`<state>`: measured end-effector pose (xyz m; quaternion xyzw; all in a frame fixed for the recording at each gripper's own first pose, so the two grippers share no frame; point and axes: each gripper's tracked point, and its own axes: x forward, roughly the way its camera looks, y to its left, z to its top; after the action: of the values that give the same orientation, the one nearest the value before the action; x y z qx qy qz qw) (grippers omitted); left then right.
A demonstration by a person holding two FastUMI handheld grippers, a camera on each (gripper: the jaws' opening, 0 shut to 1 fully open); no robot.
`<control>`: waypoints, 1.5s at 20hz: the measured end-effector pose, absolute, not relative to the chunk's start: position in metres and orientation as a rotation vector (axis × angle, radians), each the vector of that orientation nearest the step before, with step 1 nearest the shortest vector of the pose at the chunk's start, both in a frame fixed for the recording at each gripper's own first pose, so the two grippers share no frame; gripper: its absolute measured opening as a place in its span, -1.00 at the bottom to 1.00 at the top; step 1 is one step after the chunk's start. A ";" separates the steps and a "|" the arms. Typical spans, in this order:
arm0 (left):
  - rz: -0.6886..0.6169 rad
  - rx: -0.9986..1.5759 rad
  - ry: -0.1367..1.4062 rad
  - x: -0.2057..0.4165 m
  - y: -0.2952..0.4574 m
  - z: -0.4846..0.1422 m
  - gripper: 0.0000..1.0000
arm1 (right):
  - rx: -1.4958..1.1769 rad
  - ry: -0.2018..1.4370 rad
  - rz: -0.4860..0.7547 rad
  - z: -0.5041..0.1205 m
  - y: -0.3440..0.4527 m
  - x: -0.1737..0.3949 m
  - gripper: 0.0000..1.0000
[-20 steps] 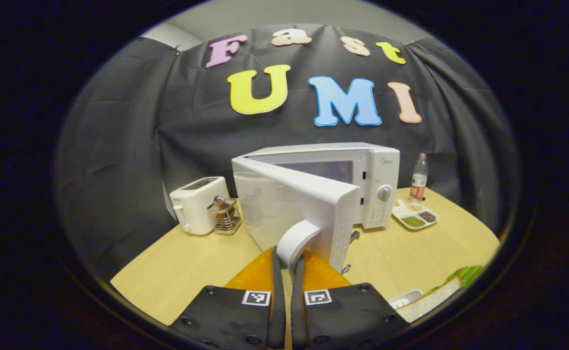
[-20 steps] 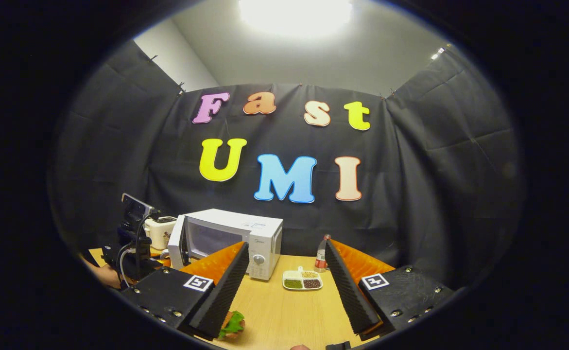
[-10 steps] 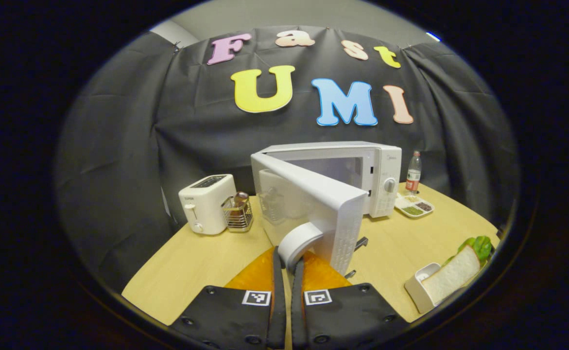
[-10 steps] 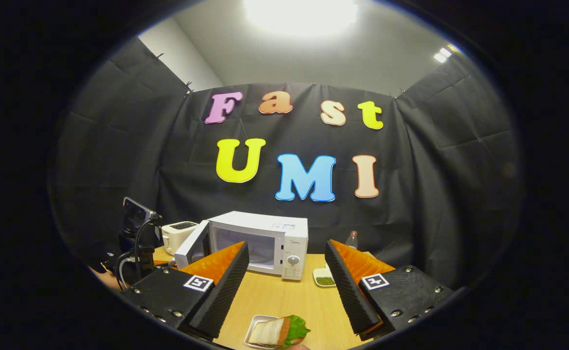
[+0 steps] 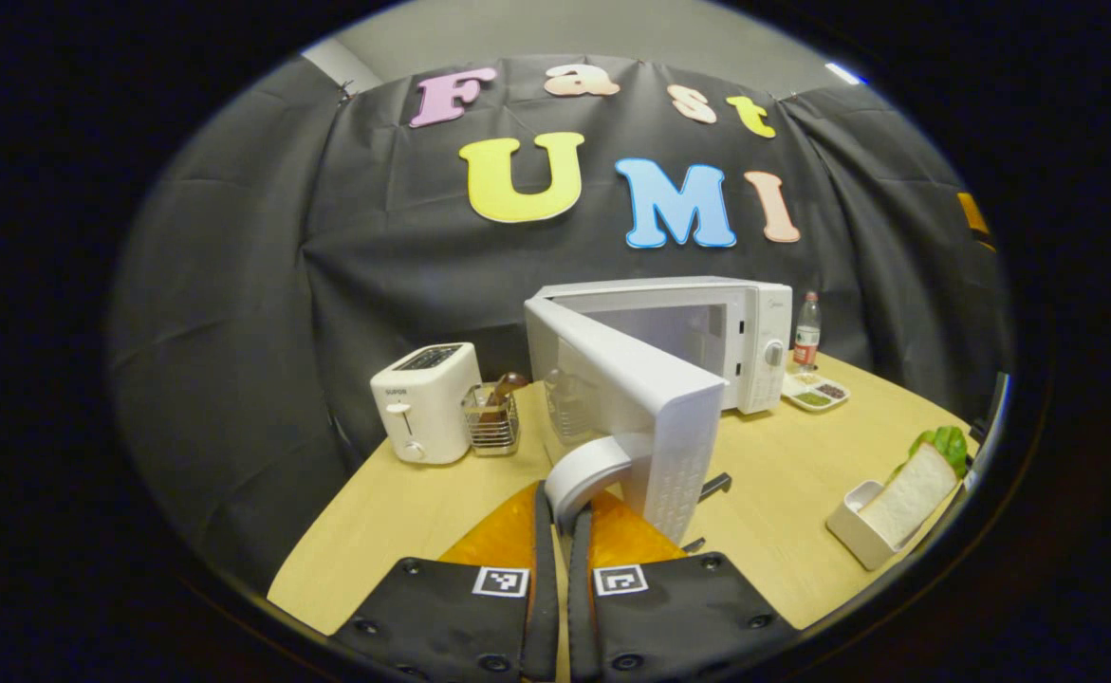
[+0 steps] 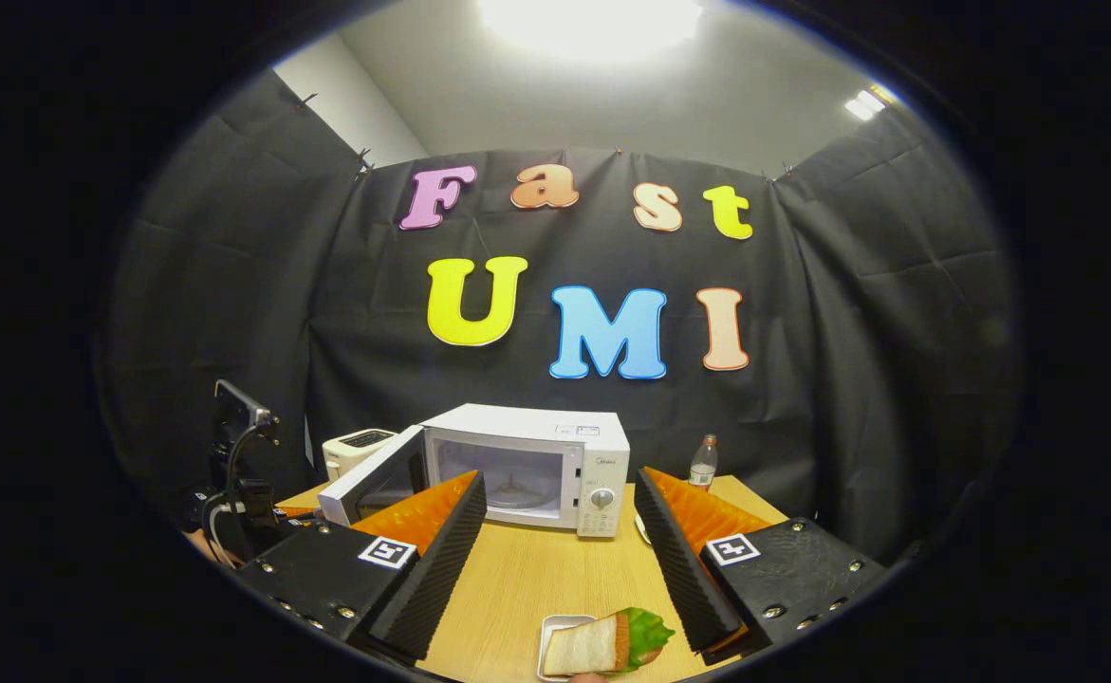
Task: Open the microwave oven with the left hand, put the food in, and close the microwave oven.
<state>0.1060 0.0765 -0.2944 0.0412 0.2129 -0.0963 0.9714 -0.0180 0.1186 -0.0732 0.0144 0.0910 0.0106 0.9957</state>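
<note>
On the wooden table [image 5: 403, 512] stands one white microwave oven [image 5: 707, 332], with its door [image 5: 640, 398] swung far open to the left. The left gripper [image 5: 562, 517] is closed on the curved white handle [image 5: 593, 470] of this door, both fingers pressing it with almost no gap between them. The right gripper [image 6: 555, 541] is spread wide and holds nothing; it hangs above the table, and just below and between its fingers sits the food: one sandwich [image 6: 602, 642] of white bread with green lettuce, standing in one small white tray [image 6: 555, 631] on the front part of the table, well apart from the oven. In the left gripper view the same sandwich [image 5: 916, 484] is at the far right.

To the left of the oven there are one white toaster [image 5: 425, 403] and one small wire basket [image 5: 491, 422] with something brown in it. To the right of the oven are one plastic bottle [image 5: 807, 332] with a red label and one white divided dish [image 5: 813, 391] with three portions of grains or beans.

There is small print on the oven, the toaster and the bottle label, but it is too small for me to read
</note>
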 end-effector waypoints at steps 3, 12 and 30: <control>-0.188 0.056 0.452 0.103 0.081 -0.297 -0.65 | 0.033 0.213 0.021 -0.077 0.113 -0.011 0.90; -0.053 0.018 0.355 0.043 0.084 -0.226 0.55 | 0.058 0.392 0.074 -0.132 0.068 -0.001 0.91; 0.066 0.007 0.117 0.002 0.039 -0.086 1.00 | 0.212 0.954 0.216 -0.302 0.052 -0.043 0.97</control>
<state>0.0022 0.0394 -0.0862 0.0033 0.0587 0.0328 0.9977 -0.0427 0.0518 -0.3021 0.1018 0.4571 0.1034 0.8775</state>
